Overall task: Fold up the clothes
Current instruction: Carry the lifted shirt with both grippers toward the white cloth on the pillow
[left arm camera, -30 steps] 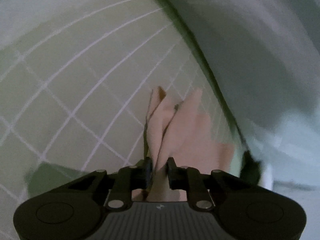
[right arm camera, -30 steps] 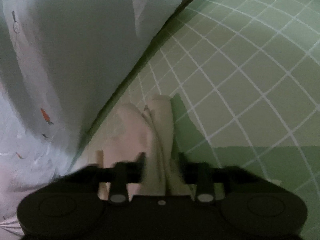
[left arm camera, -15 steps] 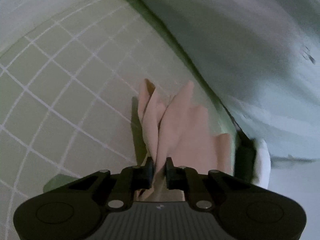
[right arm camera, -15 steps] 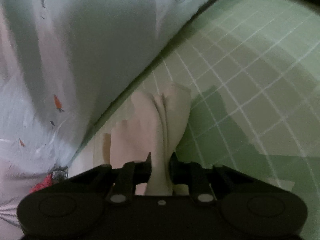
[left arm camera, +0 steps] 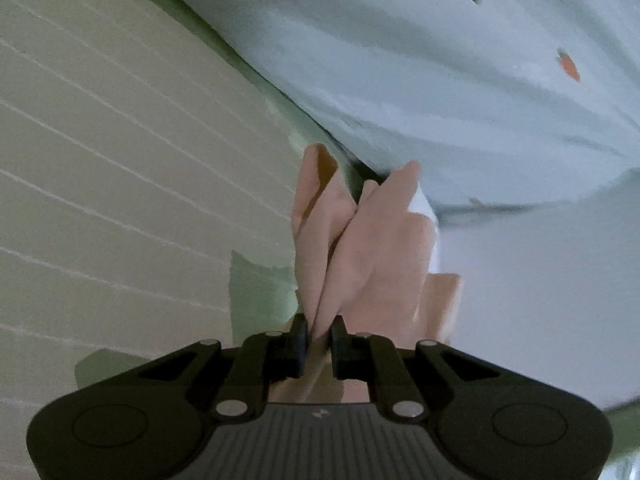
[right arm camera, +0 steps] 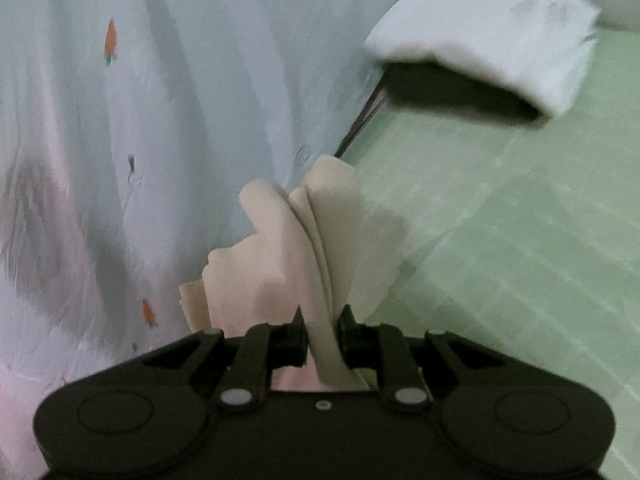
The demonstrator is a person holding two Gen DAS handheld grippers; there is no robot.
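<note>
Now the left gripper (left arm camera: 319, 330) pinches the peach cuff (left arm camera: 360, 240) of a pale carrot-print garment (left arm camera: 460, 80). The right gripper (right arm camera: 322, 326), whose jaws have just been closing, clamps the other cuff (right arm camera: 296, 240) above the green grid mat (right arm camera: 500, 240). No writing is readable.

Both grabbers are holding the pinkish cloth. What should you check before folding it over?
1. Left hand-held gripper clamped on the peach fabric trim: ok.
2. Right hand-held gripper clamped on the peach fabric trim: ok.
3. Pale blue garment with small orange carrot prints hanging smooth: not ok, wrinkled.
4. Green gridded cutting mat bare where the fold would land: cannot tell.
5. White folded cloth clear of the path: cannot tell.
</note>
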